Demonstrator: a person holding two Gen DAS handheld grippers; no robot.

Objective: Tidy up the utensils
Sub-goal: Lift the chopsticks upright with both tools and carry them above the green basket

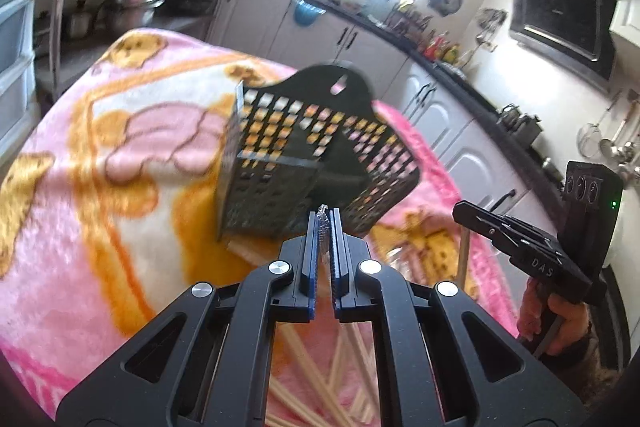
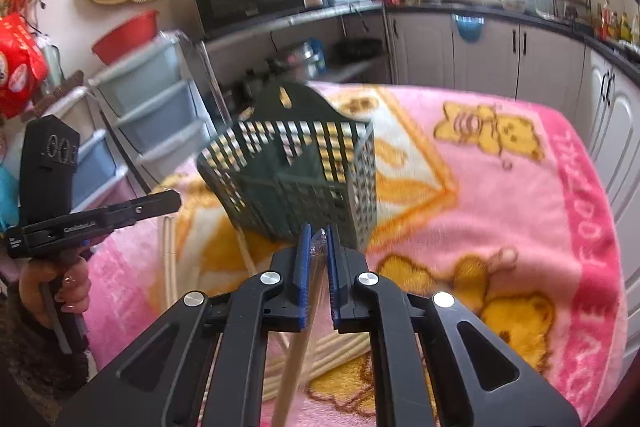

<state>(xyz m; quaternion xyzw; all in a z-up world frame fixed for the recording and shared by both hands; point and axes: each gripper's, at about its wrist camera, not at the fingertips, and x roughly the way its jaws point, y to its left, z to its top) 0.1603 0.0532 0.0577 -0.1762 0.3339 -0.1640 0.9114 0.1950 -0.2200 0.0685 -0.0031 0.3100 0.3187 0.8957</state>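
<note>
1. The dark slotted utensil basket (image 1: 308,155) stands tilted on the pink blanket (image 1: 120,147) covering the table, just ahead of both grippers.
2. Left gripper (image 1: 325,223): jaws clamped on a plastic-wrapped chopstick tip.
3. Right gripper (image 2: 317,239): jaws pinching a wrapped wooden chopstick (image 2: 298,359), hanging below.
4. Best now: aim each stick's end over the basket's open mouth, then release.
5. Loose chopsticks (image 1: 320,379) litter the blanket; kitchen cabinets (image 2: 500,55) behind.

We see the left gripper (image 1: 325,223) pinched nearly closed on a crinkly clear wrapper (image 1: 322,217), in front of a black perforated basket (image 1: 316,155) on the pink blanket (image 1: 120,147); loose chopsticks (image 1: 316,367) lie below, the right gripper (image 1: 464,213) alongside
</note>
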